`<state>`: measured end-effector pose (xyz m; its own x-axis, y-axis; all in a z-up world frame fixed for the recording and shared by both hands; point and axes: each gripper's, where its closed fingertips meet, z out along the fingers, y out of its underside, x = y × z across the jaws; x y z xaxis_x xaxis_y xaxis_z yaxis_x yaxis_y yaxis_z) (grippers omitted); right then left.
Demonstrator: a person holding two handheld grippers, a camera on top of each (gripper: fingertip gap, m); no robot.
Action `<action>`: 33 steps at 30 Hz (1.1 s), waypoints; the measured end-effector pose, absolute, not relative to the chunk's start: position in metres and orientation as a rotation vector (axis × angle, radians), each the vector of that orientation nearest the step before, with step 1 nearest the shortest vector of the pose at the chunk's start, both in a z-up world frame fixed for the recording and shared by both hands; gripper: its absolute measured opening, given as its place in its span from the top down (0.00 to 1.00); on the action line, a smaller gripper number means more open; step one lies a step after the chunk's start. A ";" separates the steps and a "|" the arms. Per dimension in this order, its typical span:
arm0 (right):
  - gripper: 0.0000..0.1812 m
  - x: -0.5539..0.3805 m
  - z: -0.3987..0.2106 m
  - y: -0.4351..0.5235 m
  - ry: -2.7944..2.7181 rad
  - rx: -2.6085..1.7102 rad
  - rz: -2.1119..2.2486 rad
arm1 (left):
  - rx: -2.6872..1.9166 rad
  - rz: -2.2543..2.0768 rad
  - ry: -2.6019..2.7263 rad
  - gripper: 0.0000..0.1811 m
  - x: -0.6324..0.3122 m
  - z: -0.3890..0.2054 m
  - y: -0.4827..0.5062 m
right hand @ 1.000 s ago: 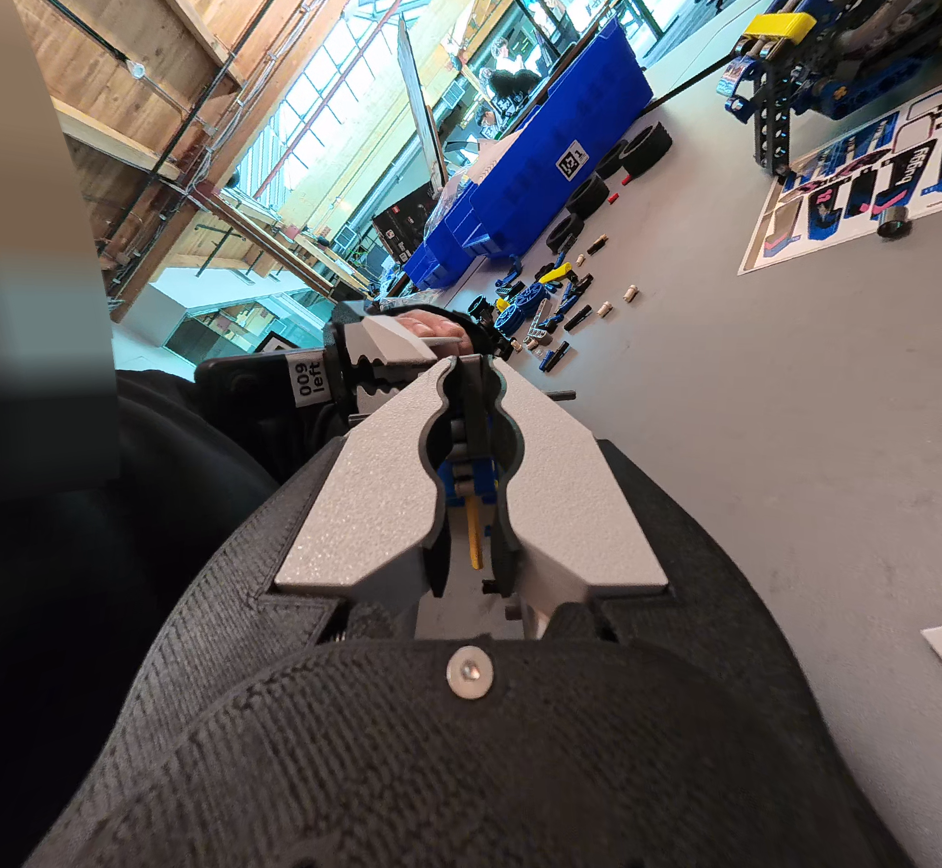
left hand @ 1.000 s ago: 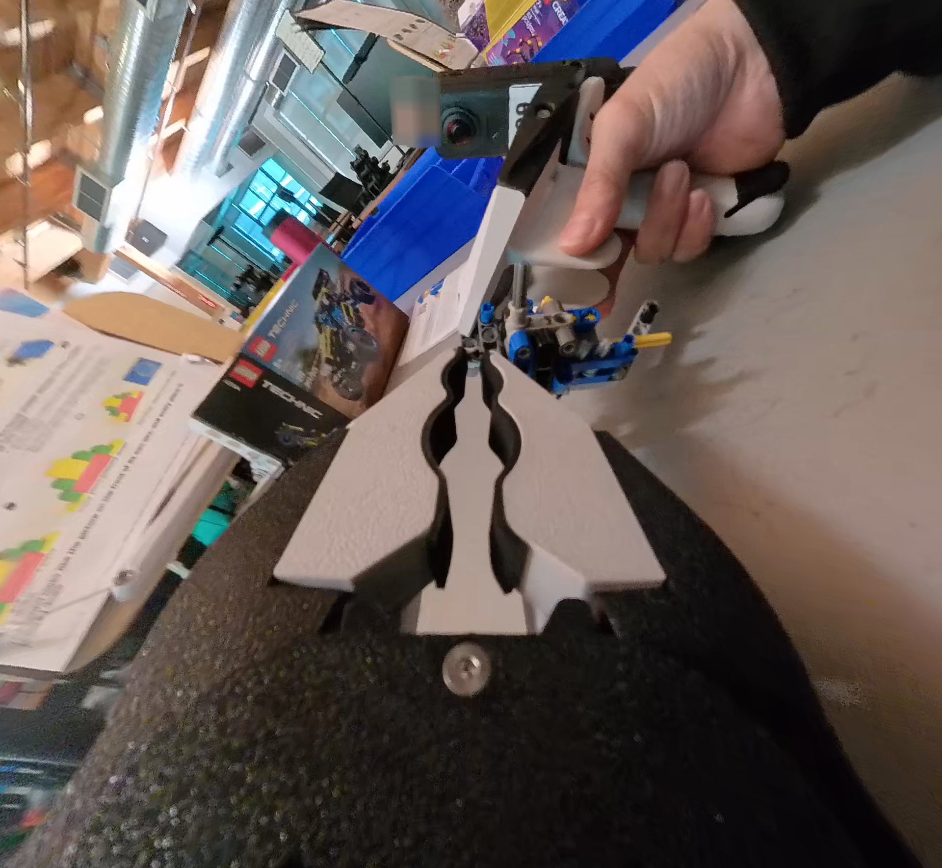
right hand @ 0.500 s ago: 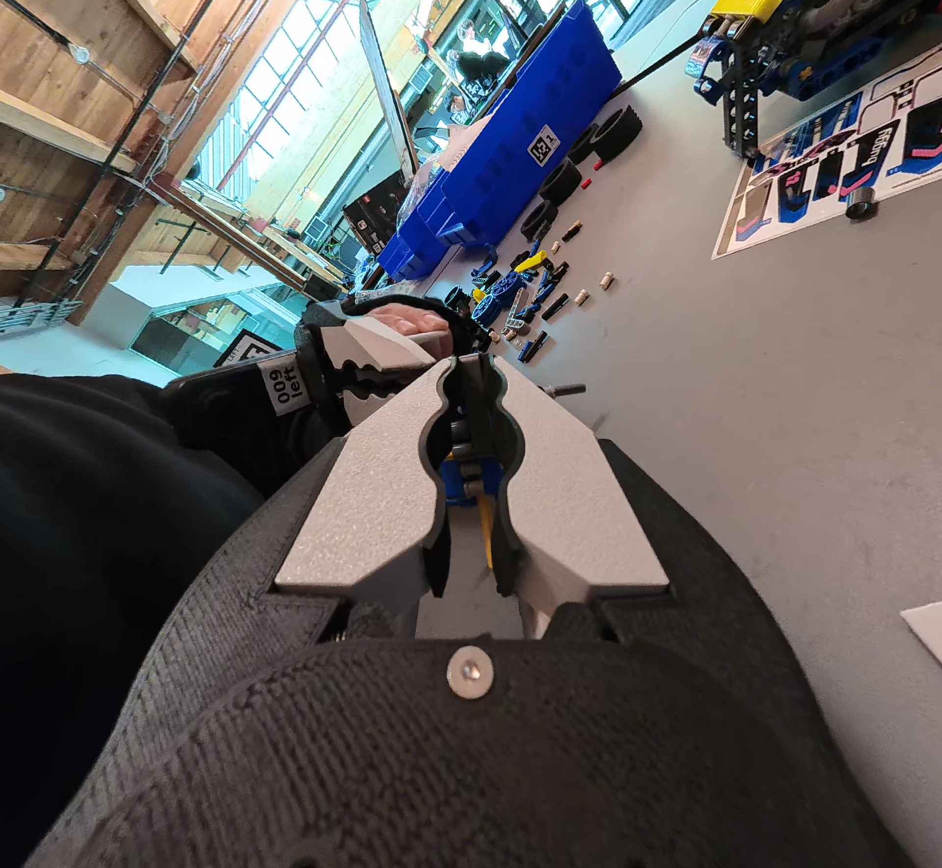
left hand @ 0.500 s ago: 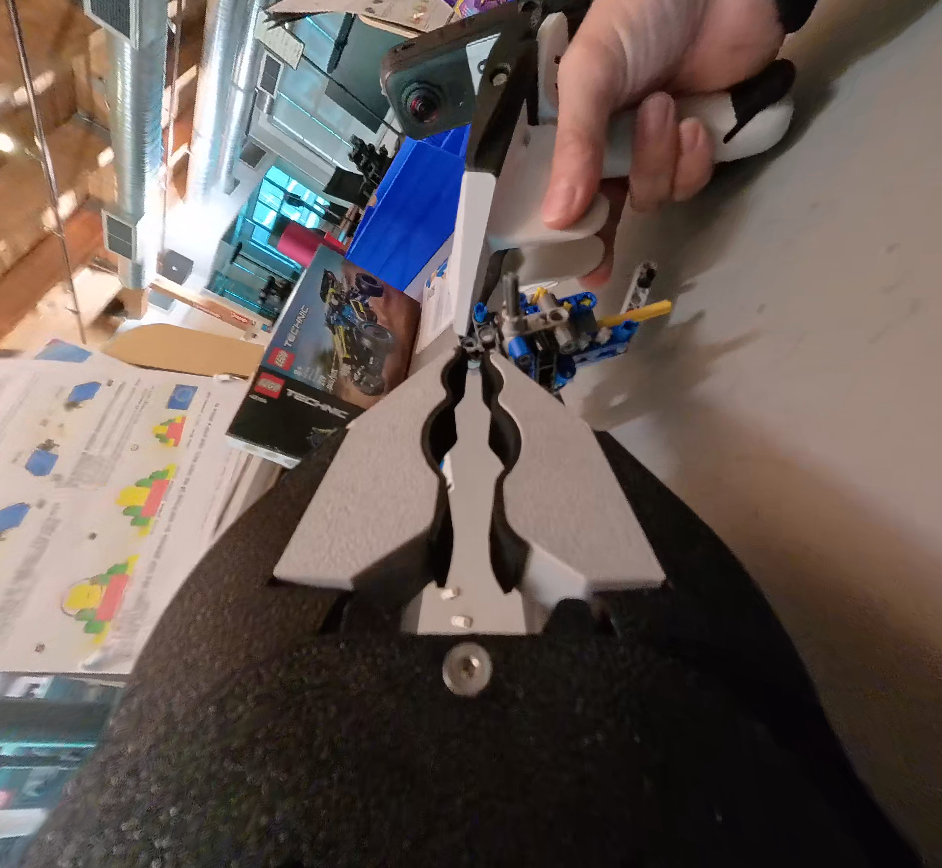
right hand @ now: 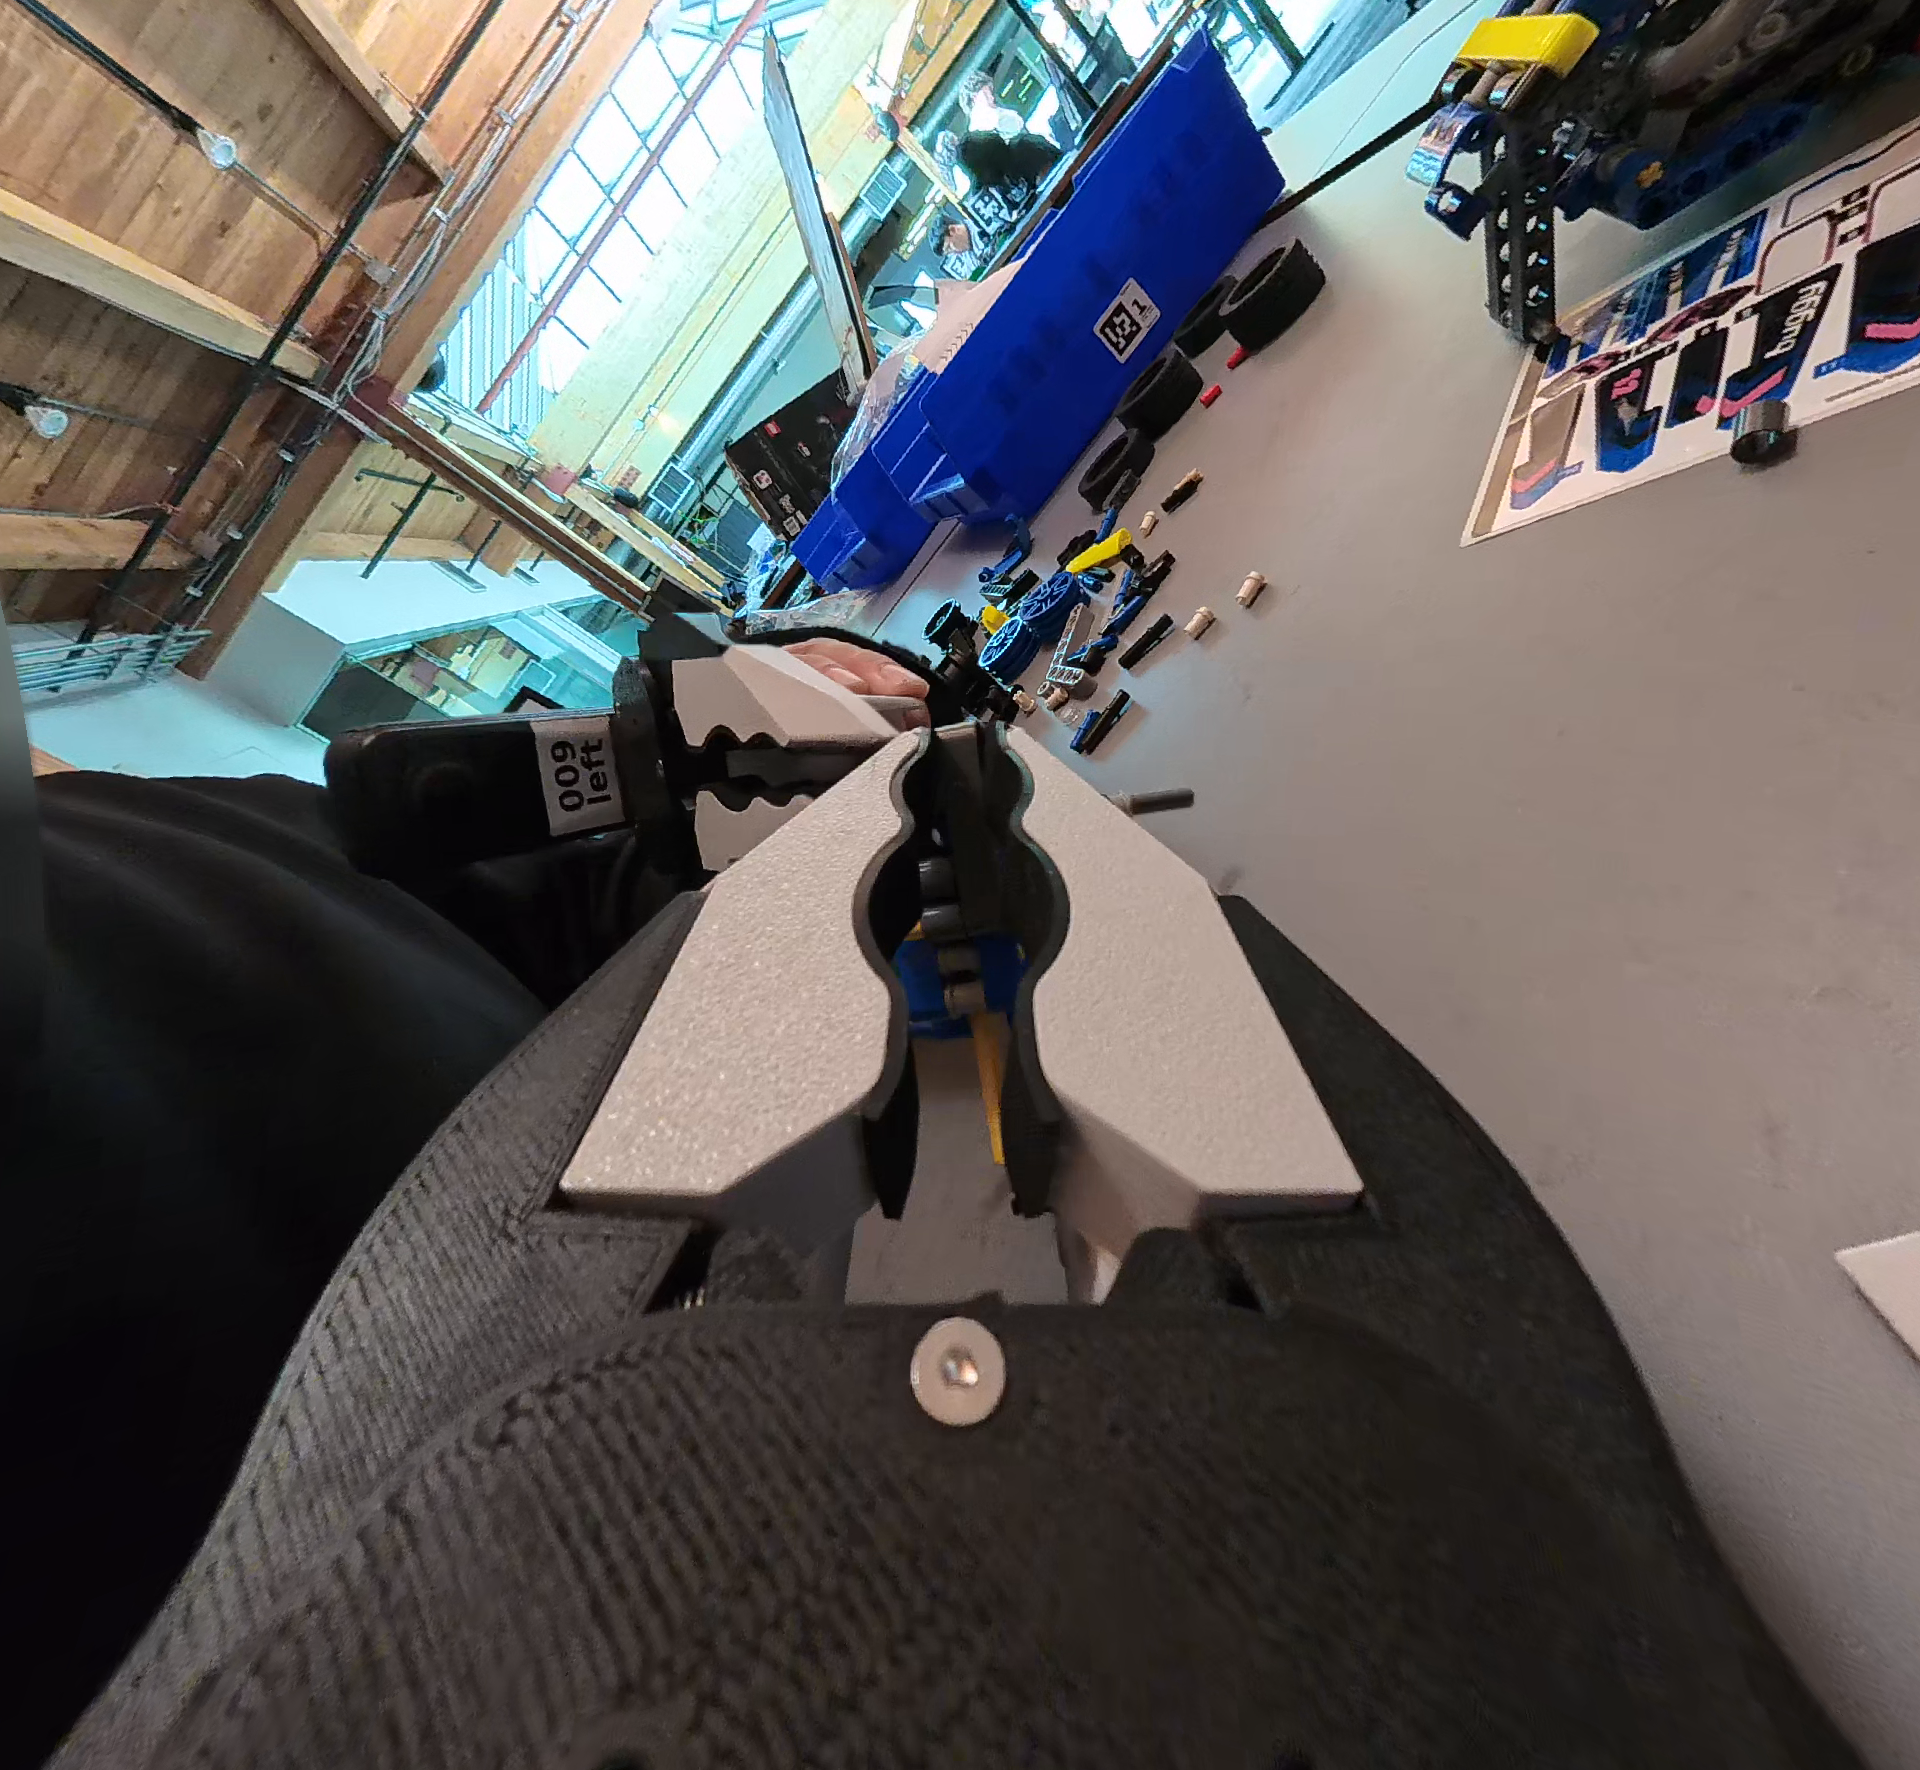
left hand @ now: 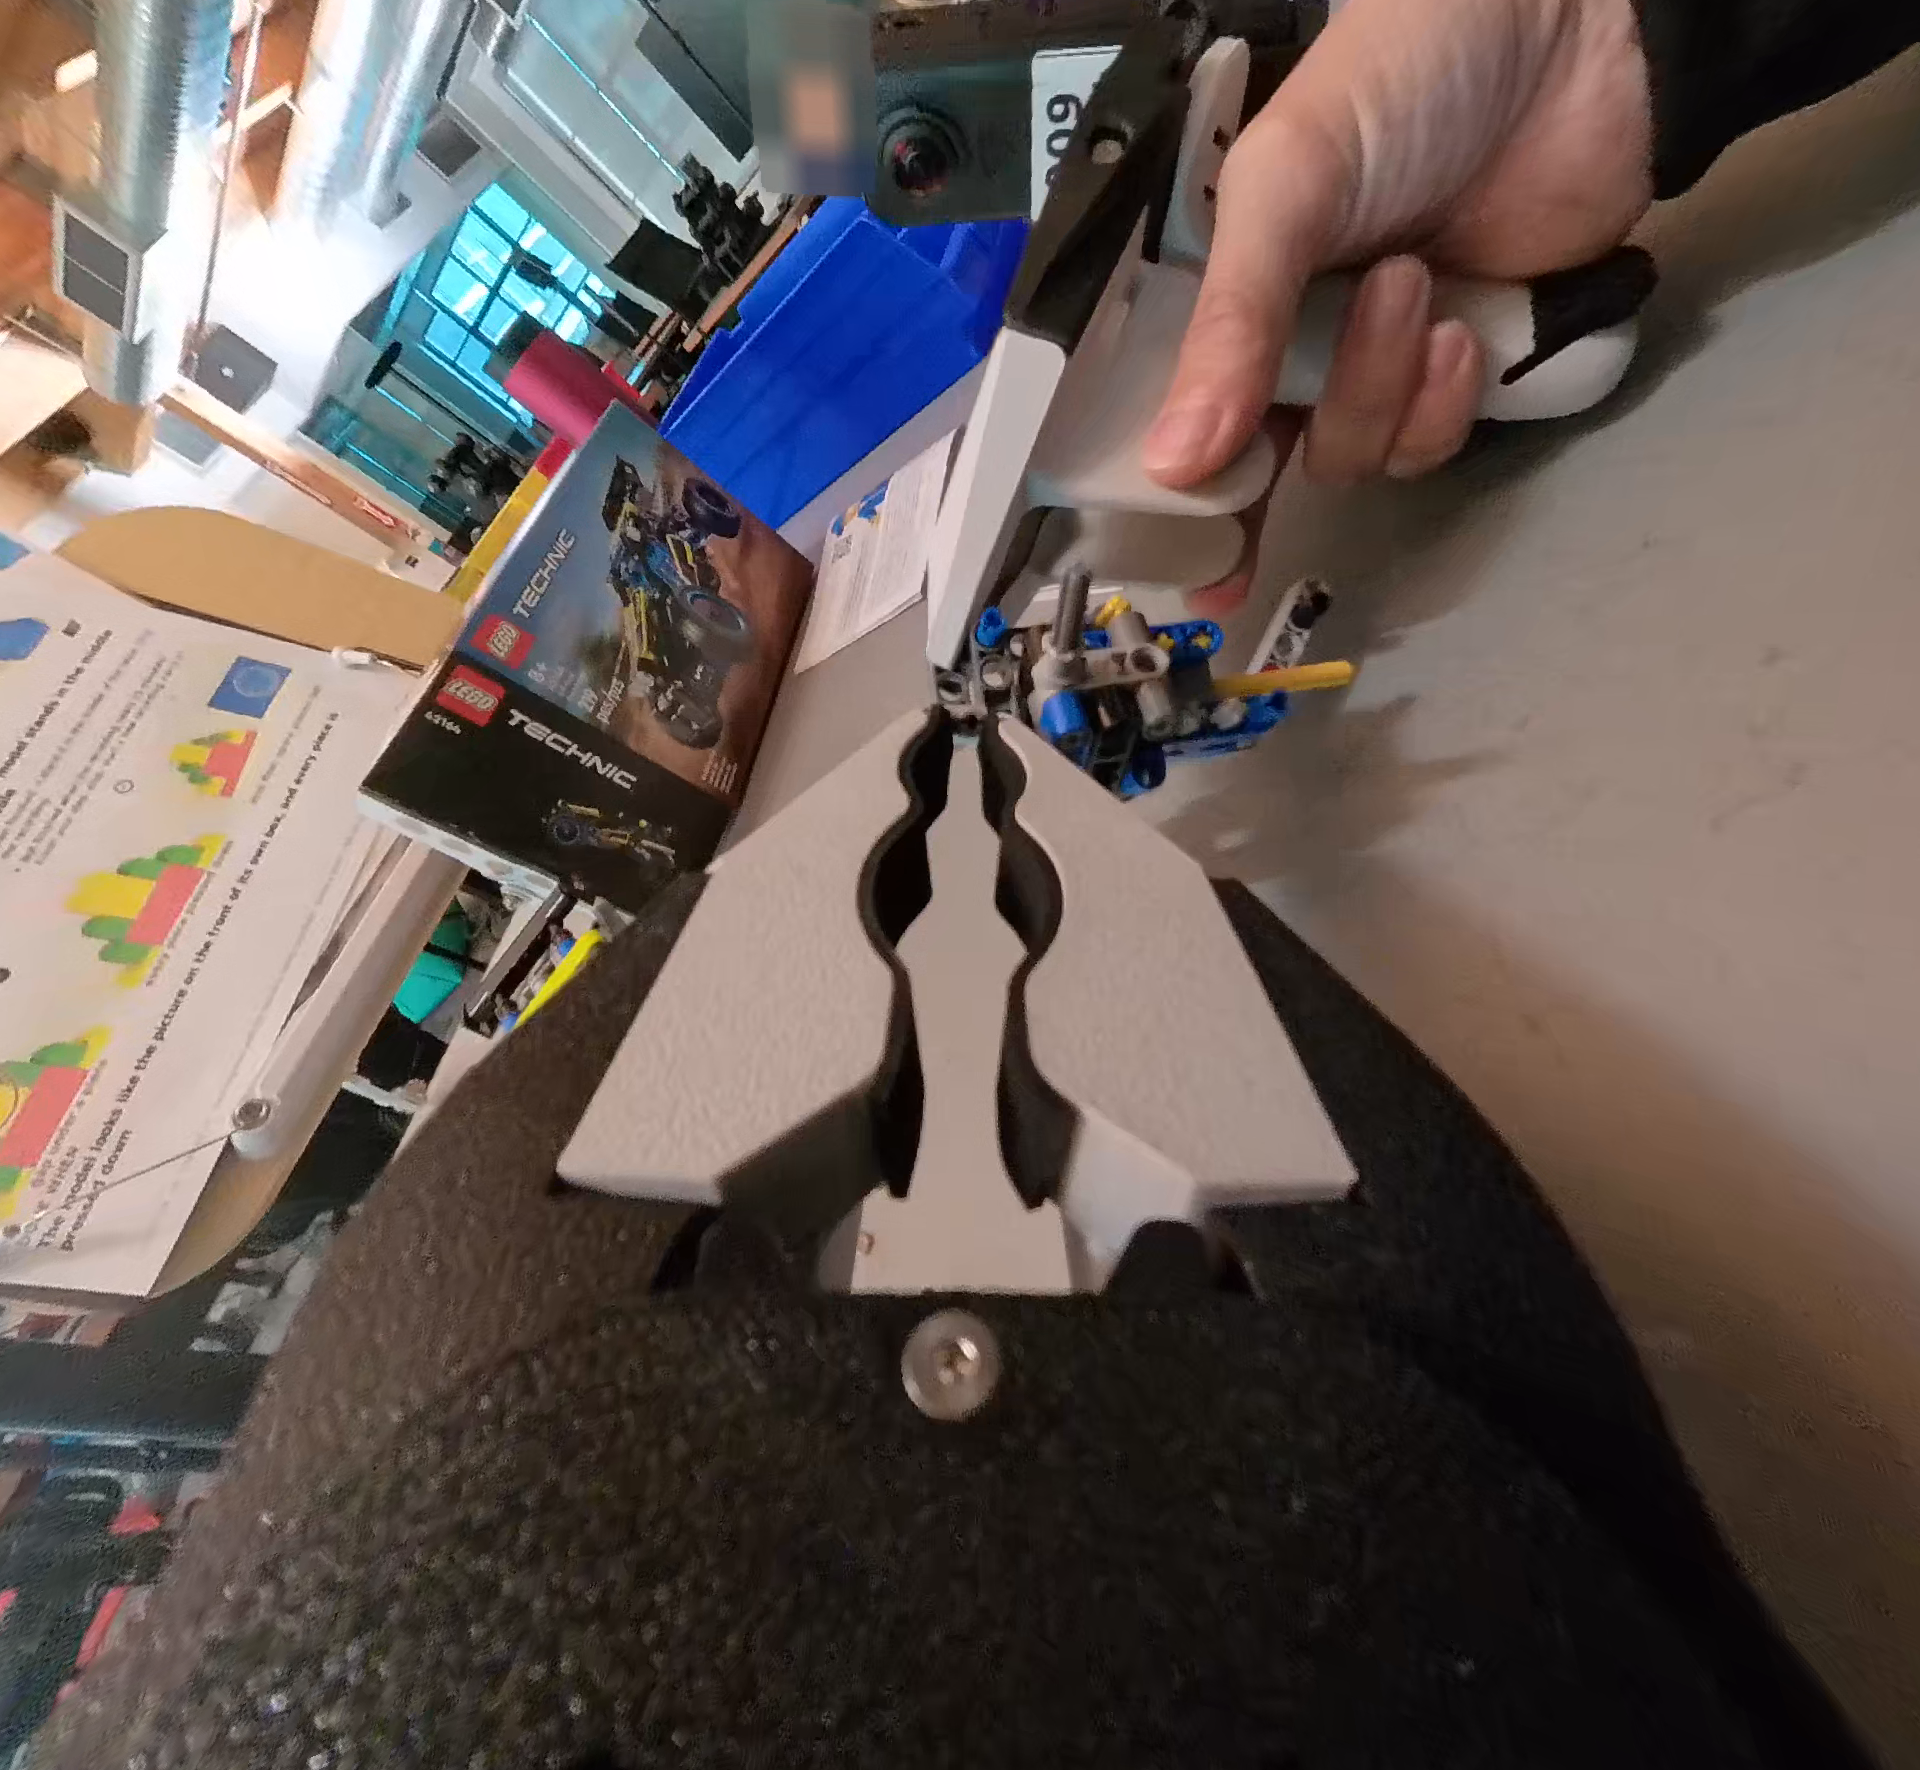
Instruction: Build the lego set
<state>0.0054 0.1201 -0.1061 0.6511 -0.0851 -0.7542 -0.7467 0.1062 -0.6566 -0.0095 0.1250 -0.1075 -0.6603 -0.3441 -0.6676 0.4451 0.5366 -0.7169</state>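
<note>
Small blue/grey subassembly (left hand: 1117, 692) is held between both grippers just above the tabletop (left hand: 1610, 889), so it is braced from two sides, likely for a part to be seated or adjusted. Right gripper (right hand: 961, 899) fingers are nearly pressed together and pinching the subassembly: blue beams, grey pins and a yellow axle (right hand: 987, 1066) are seen inside the gap. In the left view the same axle (left hand: 1283, 678) sticks out sideways, away from the left gripper. Left gripper (left hand: 961, 733) fingers are close together, with only a narrow wavy slot left; the tips meet a small grey connector at the near end of the subassembly. A pinch on that end is judged likely, but actual contact can't be told. Right gripper is held in a hand (left hand: 1403, 193) with index finger on the trigger, handle butt low, near or on the tabletop, and body tilted down onto the subassembly from above. Left gripper comes in low and roughly level, opposing it; both views are rolled hard, so both wrists are judged twisted. The rest of the set is well apart: loose parts (right hand: 1081, 608) and tyres (right hand: 1236, 307) are spread beside the blue bins (right hand: 1039, 370), a larger partial build (right hand: 1662, 58) stands by the sticker sheet (right hand: 1704, 359), and the set box (left hand: 592, 681) is propped at the tabletop edge. Task is judged mid-way; subassembly is not yet joined to the larger build.
</note>
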 end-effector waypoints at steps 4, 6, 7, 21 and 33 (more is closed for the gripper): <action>0.96 0.006 -0.107 0.120 0.767 -1.404 0.566 | 0.073 -1.181 1.960 0.98 -0.008 -0.108 0.125; 0.96 0.005 -0.108 0.121 0.767 -1.407 0.575 | 0.096 -1.145 1.960 0.98 -0.008 -0.109 0.126; 0.96 0.005 -0.108 0.121 0.764 -1.408 0.579 | 0.098 -1.136 1.965 0.98 -0.008 -0.109 0.126; 0.96 0.002 -0.111 0.122 0.725 -1.473 0.545 | 0.291 -1.067 1.857 0.98 -0.012 -0.112 0.127; 0.95 0.000 -0.101 0.117 0.718 -1.379 0.664 | 0.146 -1.306 1.859 0.98 -0.012 -0.102 0.125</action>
<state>-0.0005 0.1168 -0.1009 0.6254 0.0024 -0.7803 -0.7778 0.0825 -0.6231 -0.0117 0.1250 -0.1025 -0.6416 -0.3504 -0.6824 0.5230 0.4509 -0.7233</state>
